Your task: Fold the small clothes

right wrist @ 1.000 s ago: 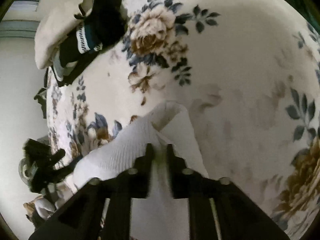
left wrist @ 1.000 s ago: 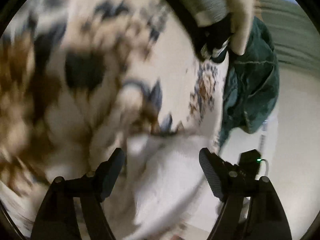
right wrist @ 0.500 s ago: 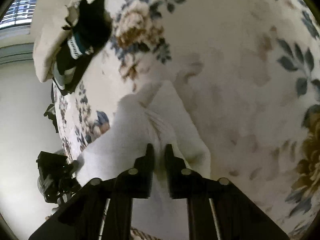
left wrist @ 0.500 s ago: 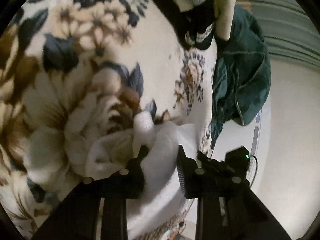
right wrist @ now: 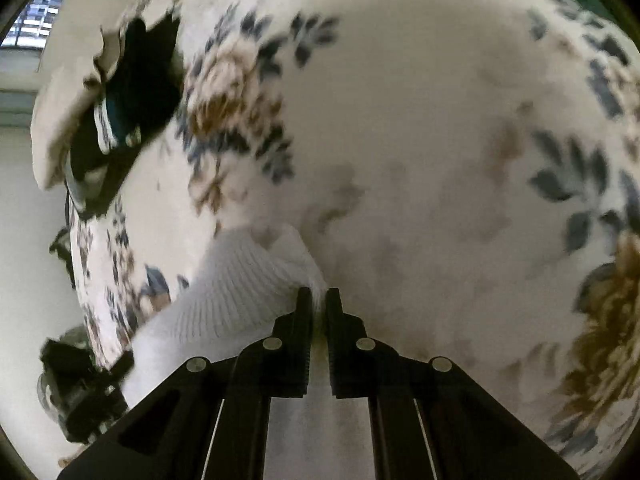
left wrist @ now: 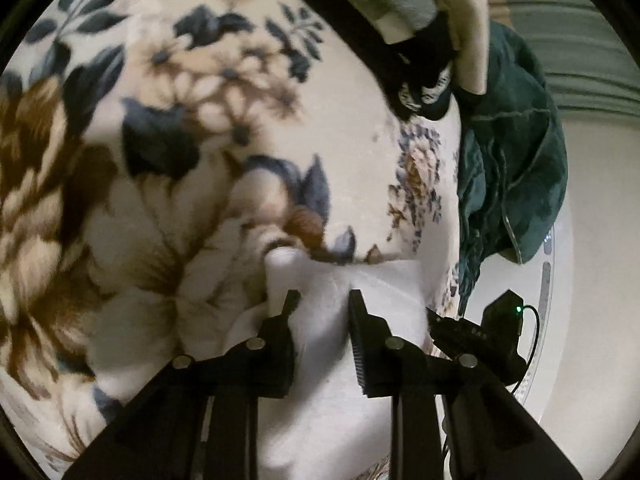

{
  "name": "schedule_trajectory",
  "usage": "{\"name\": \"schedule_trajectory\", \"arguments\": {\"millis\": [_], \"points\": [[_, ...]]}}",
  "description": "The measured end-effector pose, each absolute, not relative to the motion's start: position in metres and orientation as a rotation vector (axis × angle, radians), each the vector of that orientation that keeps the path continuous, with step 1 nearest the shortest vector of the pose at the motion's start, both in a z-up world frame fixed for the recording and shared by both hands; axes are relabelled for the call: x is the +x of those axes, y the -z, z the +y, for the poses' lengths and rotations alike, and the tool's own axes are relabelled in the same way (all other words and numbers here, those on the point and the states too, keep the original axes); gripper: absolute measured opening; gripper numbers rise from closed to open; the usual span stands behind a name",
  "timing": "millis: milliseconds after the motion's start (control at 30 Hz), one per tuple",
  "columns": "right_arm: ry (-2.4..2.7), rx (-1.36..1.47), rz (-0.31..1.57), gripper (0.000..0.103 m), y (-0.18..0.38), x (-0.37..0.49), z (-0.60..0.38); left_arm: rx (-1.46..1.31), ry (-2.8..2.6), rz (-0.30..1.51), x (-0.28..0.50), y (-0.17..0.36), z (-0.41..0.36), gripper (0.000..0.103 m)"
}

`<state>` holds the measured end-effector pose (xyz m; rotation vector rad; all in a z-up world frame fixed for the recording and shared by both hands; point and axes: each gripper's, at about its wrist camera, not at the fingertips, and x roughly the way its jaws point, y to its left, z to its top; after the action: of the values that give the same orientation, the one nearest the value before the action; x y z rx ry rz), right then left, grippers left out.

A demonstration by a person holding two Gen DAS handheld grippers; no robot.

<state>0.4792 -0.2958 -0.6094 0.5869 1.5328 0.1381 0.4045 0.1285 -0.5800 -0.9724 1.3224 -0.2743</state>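
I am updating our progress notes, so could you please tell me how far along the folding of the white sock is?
Done: both claws have taken hold. The left claw pinches a bunched part of the white sock, and the right claw is shut on its ribbed edge, above the floral blanket. In hand: the sock is held between them. Left: no fold shows yet, and dark clothes wait further back.

The white sock (right wrist: pixel 240 292) in my right tool (right wrist: pixel 319 300) is ribbed knit cloth, soft and matt. In my left tool (left wrist: pixel 320 300) the same white cloth looks fuzzier. Both tools are matt black plastic with small dull metal pins; the finger pads (left wrist: pixel 358 344) are finely ridged. The bed cover (right wrist: pixel 420 120) is plush, fleecy floral cloth. The dark green garment (left wrist: pixel 516 168) beyond has a faint velvety sheen.
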Motion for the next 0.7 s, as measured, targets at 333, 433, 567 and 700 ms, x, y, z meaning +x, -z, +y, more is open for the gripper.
{"name": "schedule_trajectory", "arguments": {"millis": [333, 433, 567, 700], "points": [[-0.247, 0.677, 1.487, 0.053, 0.571, 0.465, -0.313, -0.808, 0.111, 1.214, 0.385, 0.544, 0.15, 0.101], [-0.259, 0.71, 1.48, 0.053, 0.575, 0.471, -0.316, -0.709, 0.043, 1.252, 0.387, 0.549, 0.146, 0.101], [-0.281, 0.716, 1.501, 0.053, 0.59, 0.489, -0.299, -0.611, 0.014, 1.286, 0.393, 0.557, 0.136, 0.101], [-0.351, 0.558, 1.475, 0.005, 0.586, 0.5, -0.264, -0.593, 0.036, 1.297, 0.395, 0.561, 0.128, 0.101]]}}
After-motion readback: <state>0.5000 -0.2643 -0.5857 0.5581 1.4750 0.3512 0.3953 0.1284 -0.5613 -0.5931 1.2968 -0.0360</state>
